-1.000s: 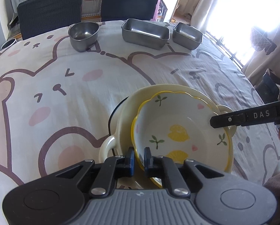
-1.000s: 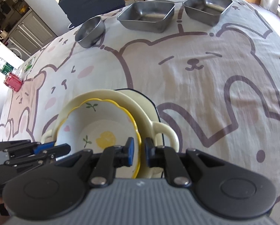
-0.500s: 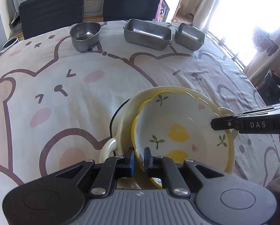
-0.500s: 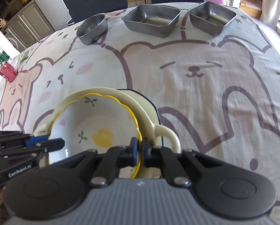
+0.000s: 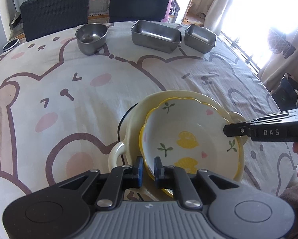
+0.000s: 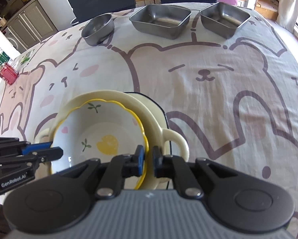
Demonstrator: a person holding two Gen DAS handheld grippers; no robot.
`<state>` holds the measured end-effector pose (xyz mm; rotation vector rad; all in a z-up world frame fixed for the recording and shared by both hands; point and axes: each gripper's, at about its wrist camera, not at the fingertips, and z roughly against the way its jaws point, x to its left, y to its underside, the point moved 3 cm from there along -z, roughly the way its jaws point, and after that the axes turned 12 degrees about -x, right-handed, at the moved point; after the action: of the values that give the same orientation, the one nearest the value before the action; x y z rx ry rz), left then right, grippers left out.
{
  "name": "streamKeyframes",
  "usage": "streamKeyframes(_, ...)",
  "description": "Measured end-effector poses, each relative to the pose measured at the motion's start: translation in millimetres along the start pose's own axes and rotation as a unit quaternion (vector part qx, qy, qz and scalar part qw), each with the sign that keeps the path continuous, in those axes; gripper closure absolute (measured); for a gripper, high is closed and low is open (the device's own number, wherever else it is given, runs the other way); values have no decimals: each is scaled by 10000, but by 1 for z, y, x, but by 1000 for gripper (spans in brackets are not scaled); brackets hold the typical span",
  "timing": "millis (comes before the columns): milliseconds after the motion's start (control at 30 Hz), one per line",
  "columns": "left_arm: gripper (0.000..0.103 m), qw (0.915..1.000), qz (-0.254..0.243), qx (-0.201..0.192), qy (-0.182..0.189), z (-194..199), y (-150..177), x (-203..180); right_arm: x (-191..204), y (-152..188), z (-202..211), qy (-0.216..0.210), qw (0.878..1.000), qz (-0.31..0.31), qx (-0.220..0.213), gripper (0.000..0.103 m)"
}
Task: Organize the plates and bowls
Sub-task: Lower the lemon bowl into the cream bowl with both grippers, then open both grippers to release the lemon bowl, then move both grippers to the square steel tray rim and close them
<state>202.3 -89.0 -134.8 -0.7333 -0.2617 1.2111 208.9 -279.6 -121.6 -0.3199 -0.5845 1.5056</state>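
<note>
A white bowl with lemon prints and a wavy yellow rim (image 5: pixel 188 137) (image 6: pixel 101 131) sits tilted inside a cream dish with loop handles (image 5: pixel 133 119) (image 6: pixel 175 139). A dark-edged plate (image 5: pixel 121 122) peeks out beneath the dish. My left gripper (image 5: pixel 148 167) straddles the bowl's near rim; its jaws are opening, and a sliver of gap shows beside the rim. My right gripper (image 6: pixel 148 159) straddles the opposite rim, jaws also opening, the pads just off the rim. Each gripper's tip shows in the other view, the right's fingers (image 5: pixel 234 129) and the left's fingers (image 6: pixel 53 151).
At the table's far side stand a round steel bowl (image 5: pixel 91 35), a long steel tray (image 5: pixel 156 34) and a square steel tray (image 5: pixel 200 37). Two dark chairs (image 5: pixel 55 8) stand behind. A red object (image 6: pixel 8 73) sits at the table's left edge. A bear-print cloth (image 5: pixel 69 91) covers the table.
The right jaws pinched tight on the bowl's rim, then parted a little. The left jaws now stand slightly wider. The bowl has stayed in the cream dish.
</note>
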Motion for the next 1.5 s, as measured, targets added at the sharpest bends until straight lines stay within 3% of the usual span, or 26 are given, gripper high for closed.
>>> streamKeyframes(233,72,9999,-41,-156,-45,13,-2,-2,-1,0,11,-9,9999,-52,-151,84)
streamKeyframes(500,62,9997,-55,-230,-35,24,-1,0,0,2,28,34,9992,34,-404,57)
streamKeyframes(867,8,9969,-242,-742,-25,57,-10,-5,5,7,64,3,9945,196,-1031,16)
streamKeyframes(967,4,9944,-355,-997,-55,70,-18,-5,4,6,76,30,9901,185,-1393,0)
streamKeyframes(1067,0,9894,-504,-1359,-131,80,-32,-3,-1,0,83,117,9846,54,-1742,0)
streamKeyframes(1267,0,9840,-416,-1729,-145,75,-79,9,-19,-30,70,442,9726,-606,-2201,0)
streamKeyframes(1500,0,9752,-709,-2040,-481,35,-151,21,-44,-76,31,620,9542,-1385,-2577,0)
